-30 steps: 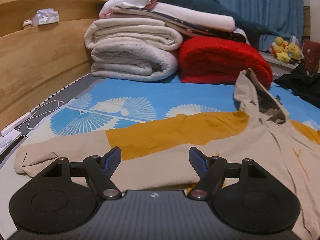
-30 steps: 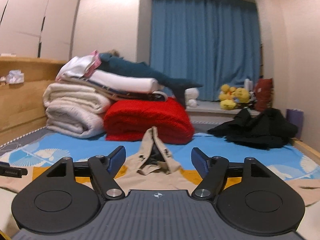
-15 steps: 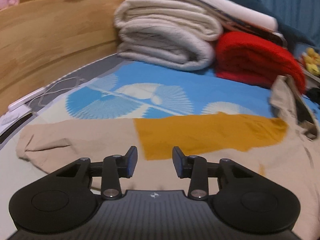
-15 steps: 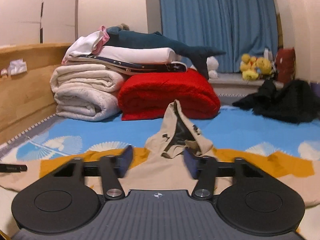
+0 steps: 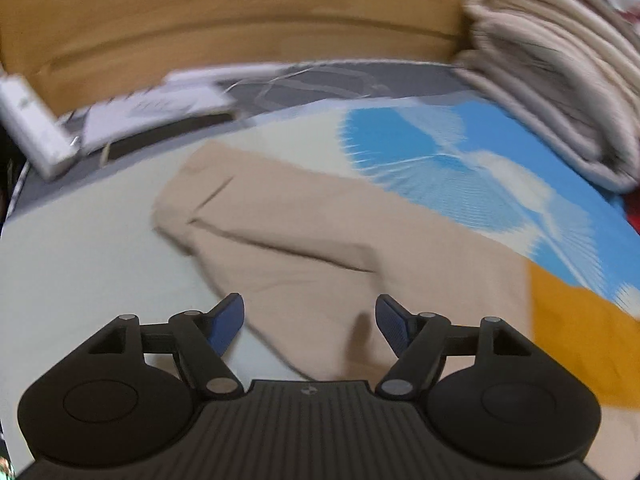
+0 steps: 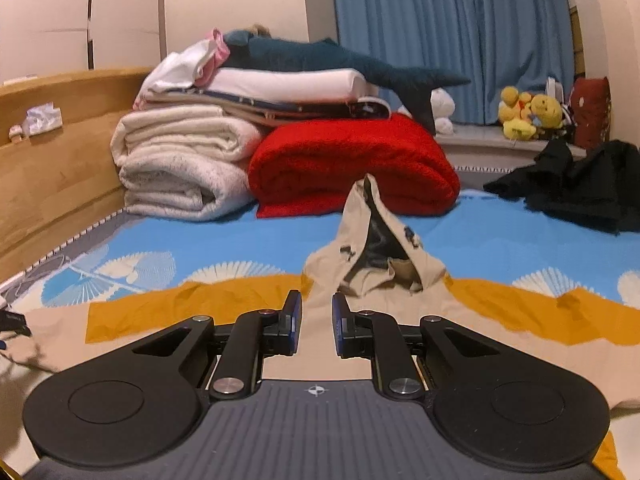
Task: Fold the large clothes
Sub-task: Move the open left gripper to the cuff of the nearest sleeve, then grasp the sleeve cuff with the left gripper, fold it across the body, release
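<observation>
Both the left gripper [image 5: 309, 322] and the right gripper [image 6: 316, 322] look alike — matte black ribbed bodies with round side discs, silver pivot screws, a small crosshair mark, and blue-padded fingers [image 5: 228, 322].

Cream walls [image 6: 224, 4] and blue curtain [image 6: 452, 32] behind a wooden headboard [image 6: 60, 152], beside stacked folded bedding [image 6: 188, 160] on a blue-patterned bedsheet [image 6: 260, 240].

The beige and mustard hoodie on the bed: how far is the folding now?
Nothing is folded yet: the hoodie lies spread flat, hood standing up. The left gripper is opening over the sleeve, the right gripper closing near the hood, no cloth visibly pinched. Every fold remains.
</observation>
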`<state>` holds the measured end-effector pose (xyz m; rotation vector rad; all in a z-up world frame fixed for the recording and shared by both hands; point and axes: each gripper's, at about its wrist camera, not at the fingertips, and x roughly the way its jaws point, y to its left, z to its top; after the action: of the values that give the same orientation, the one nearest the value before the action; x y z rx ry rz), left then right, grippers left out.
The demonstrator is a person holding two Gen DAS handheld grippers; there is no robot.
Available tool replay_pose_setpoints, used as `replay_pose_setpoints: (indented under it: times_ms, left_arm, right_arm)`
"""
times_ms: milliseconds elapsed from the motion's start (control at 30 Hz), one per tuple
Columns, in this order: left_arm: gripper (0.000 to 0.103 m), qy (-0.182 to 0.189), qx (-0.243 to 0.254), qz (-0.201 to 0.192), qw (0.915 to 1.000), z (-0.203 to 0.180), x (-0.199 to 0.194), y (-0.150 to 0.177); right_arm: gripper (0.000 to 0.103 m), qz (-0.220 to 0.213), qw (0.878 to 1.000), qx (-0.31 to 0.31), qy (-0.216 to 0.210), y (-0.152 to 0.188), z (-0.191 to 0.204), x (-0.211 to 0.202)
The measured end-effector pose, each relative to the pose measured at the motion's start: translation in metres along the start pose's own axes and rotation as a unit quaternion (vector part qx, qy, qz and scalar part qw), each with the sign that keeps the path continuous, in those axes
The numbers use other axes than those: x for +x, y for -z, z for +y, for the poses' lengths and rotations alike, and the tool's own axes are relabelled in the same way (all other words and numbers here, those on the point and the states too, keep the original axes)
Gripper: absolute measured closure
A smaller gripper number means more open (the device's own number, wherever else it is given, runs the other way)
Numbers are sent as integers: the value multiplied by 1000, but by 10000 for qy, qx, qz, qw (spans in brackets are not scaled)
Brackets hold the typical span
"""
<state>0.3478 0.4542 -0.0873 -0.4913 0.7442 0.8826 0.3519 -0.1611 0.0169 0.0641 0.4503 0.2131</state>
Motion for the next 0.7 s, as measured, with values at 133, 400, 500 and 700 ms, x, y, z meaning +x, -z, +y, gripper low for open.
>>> replay_pose_setpoints:
  times_ms: [133,400,500,700]
  left_arm:
    - [26,-27,-258,161,9995,14,22,-3]
    - [103,-82,-387,-575,9976,-3,-13,-18]
    - [103,448,-94,-1199,9917,-36,-64,-31]
    - [103,1892,859,-1932,9589,-115,-167,-23]
  right_arm:
    - [86,194,9997,-121,19,9,5,8]
    - [86,360,9989,-294,6,17,13,16]
    - [86,412,9987,-311,14,21,16,20]
    - [87,362,9989,-297,-38,22,26,17]
